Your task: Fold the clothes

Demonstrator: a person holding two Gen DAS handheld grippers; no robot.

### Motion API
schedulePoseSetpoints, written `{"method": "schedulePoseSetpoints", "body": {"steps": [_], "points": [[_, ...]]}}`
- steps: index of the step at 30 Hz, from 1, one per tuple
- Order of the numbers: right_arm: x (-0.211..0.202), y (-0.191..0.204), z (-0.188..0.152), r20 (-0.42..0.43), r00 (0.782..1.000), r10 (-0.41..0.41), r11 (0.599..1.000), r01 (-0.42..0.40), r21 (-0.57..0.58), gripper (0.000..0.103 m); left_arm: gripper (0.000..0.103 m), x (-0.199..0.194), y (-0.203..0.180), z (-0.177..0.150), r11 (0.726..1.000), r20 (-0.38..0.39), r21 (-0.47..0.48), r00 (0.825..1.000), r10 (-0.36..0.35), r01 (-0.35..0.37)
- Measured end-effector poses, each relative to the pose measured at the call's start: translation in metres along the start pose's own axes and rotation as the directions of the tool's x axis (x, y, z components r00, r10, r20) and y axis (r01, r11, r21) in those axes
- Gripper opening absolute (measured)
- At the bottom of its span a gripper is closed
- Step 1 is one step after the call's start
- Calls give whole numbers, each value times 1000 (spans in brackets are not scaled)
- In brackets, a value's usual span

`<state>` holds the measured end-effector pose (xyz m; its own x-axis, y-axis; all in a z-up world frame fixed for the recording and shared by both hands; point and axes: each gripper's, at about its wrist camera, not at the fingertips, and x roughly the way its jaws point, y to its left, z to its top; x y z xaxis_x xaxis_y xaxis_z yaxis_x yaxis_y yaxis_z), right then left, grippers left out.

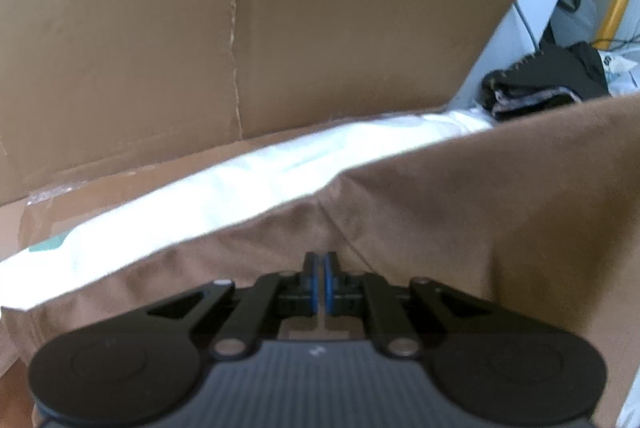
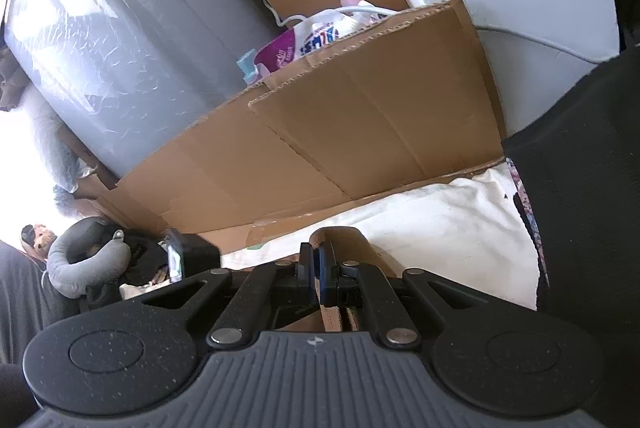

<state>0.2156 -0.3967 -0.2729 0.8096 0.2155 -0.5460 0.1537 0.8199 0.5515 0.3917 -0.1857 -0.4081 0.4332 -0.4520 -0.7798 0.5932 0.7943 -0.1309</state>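
A brown garment (image 1: 460,208) lies over a white sheet (image 1: 240,188) and fills the lower right of the left wrist view. My left gripper (image 1: 320,260) is shut on a pinch of it, and creases run out from the fingertips. In the right wrist view my right gripper (image 2: 318,252) is also shut, with a small fold of the brown garment (image 2: 344,240) rising just past its fingertips. The white sheet (image 2: 440,228) spreads beyond it. How the rest of the garment lies is hidden below both grippers.
A cardboard wall (image 1: 320,28) stands behind the sheet, also seen as cardboard (image 2: 340,132). Dark clothes (image 1: 548,76) lie at the far right. Black fabric (image 2: 580,188) fills the right side. A plastic-wrapped grey appliance (image 2: 120,28), a printed bag (image 2: 316,32) and a neck pillow (image 2: 80,260) stand left.
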Motion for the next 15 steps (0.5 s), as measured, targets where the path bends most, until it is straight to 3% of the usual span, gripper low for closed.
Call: {"method": "schedulePoseSetpoints", "body": {"steps": [15], "points": [[6, -5, -1, -8, 1000, 2, 1000, -2, 11, 0, 4, -11, 6, 6, 1000, 67, 9, 998, -9, 9]]}}
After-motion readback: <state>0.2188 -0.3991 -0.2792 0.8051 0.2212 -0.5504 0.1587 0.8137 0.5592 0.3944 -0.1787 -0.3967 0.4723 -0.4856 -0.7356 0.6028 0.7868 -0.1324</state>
